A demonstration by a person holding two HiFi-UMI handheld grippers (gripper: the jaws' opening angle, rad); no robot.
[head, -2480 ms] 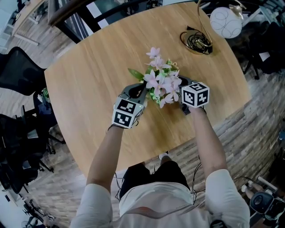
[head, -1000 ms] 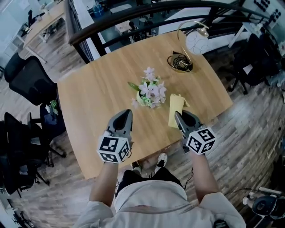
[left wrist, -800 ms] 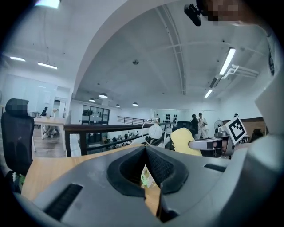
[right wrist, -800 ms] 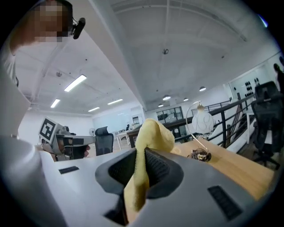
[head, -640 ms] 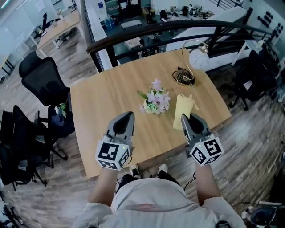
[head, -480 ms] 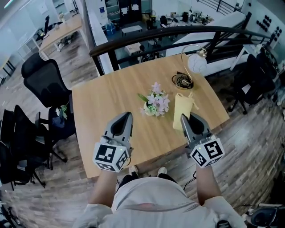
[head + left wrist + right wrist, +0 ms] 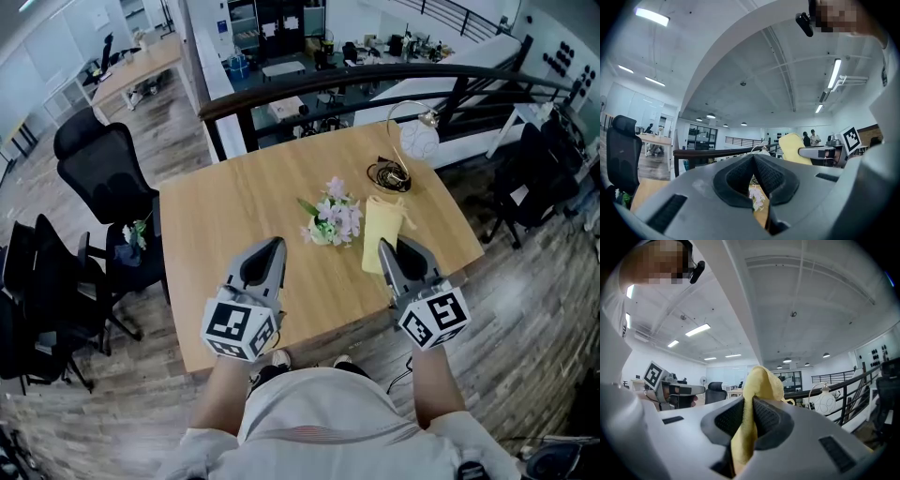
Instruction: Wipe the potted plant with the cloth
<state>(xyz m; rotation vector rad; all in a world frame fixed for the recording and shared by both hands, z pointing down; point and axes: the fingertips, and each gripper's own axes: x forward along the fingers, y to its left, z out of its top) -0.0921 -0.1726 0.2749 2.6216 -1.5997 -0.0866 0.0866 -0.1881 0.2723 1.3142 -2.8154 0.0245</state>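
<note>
The potted plant (image 7: 330, 218), pink and white flowers with green leaves, stands near the middle of the wooden table (image 7: 225, 216). My right gripper (image 7: 384, 247) is held up over the table's near edge, right of the plant, shut on the yellow cloth (image 7: 382, 231). The cloth (image 7: 758, 384) sticks up between the pads in the right gripper view. My left gripper (image 7: 276, 246) is raised level with it, left of the plant, jaws shut and holding nothing. In the left gripper view (image 7: 753, 157) the flowers (image 7: 758, 198) show just past the jaws. Both grippers are apart from the plant.
A lamp with a white round shade (image 7: 419, 140) and a coiled black cable (image 7: 387, 174) sit at the table's far right corner. Black office chairs (image 7: 108, 164) stand left of the table. A dark railing (image 7: 356, 77) runs behind it.
Both grippers have drawn back from the plant to the table's near edge and risen, the cloth staying in the right one. Over the last half second they barely move.
</note>
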